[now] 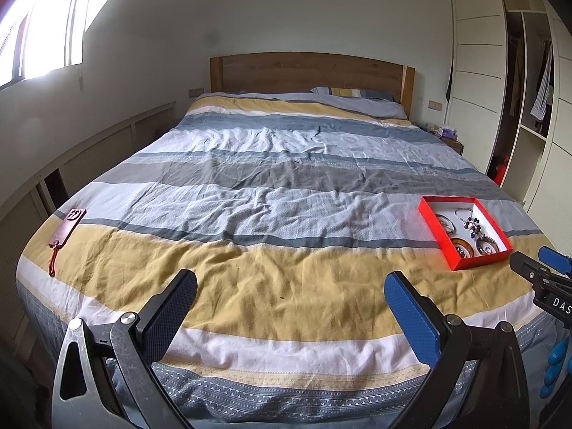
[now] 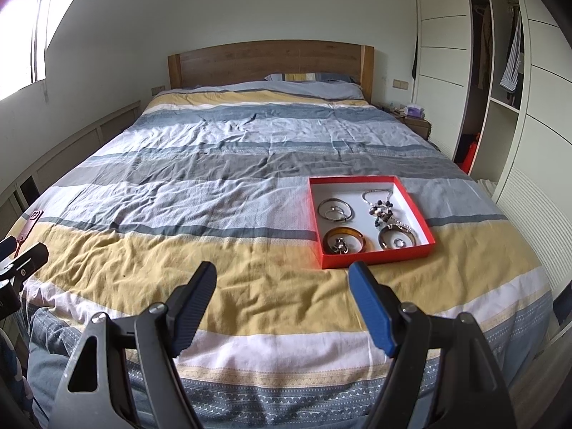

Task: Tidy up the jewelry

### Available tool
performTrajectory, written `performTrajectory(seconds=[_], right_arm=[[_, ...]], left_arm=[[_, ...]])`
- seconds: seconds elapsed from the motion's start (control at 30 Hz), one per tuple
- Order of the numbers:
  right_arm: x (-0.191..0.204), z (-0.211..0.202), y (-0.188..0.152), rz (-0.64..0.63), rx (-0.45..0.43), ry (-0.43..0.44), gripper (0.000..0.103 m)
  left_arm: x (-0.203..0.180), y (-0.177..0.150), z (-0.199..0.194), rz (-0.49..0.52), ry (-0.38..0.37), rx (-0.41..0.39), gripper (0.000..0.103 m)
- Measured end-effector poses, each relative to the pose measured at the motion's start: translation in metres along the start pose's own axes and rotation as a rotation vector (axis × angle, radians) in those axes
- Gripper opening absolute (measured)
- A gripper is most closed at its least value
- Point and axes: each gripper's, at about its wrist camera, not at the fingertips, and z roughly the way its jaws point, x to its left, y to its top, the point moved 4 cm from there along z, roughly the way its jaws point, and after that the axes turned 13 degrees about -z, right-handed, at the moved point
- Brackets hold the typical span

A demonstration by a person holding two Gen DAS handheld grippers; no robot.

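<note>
At the bed's (image 1: 286, 186) left edge lay a brown phone case (image 1: 68, 228) with a cord, well apart from my work. My left gripper (image 1: 290, 298) hung over the yellow stripe, fingers spread wide and holding nothing; my right gripper (image 2: 282, 287) was likewise agape and empty, just short of the red box (image 2: 371, 261). The jewelry (image 2: 384, 211) sat inside it: bangles, a beaded chain, small rings. I judged the chain might snag a bangle, or the light box skid on soft bedding. Tiny pieces were hard to identify.
</note>
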Motion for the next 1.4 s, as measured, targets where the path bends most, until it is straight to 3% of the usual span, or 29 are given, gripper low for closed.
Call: performTrajectory(seconds=[1.4], right_arm=[[-0.003, 0.045, -0.029, 0.020, 0.124, 0.029, 0.075]], left_arm=[[-0.005, -0.026, 0.038, 0.047, 0.043, 0.114, 0.102]])
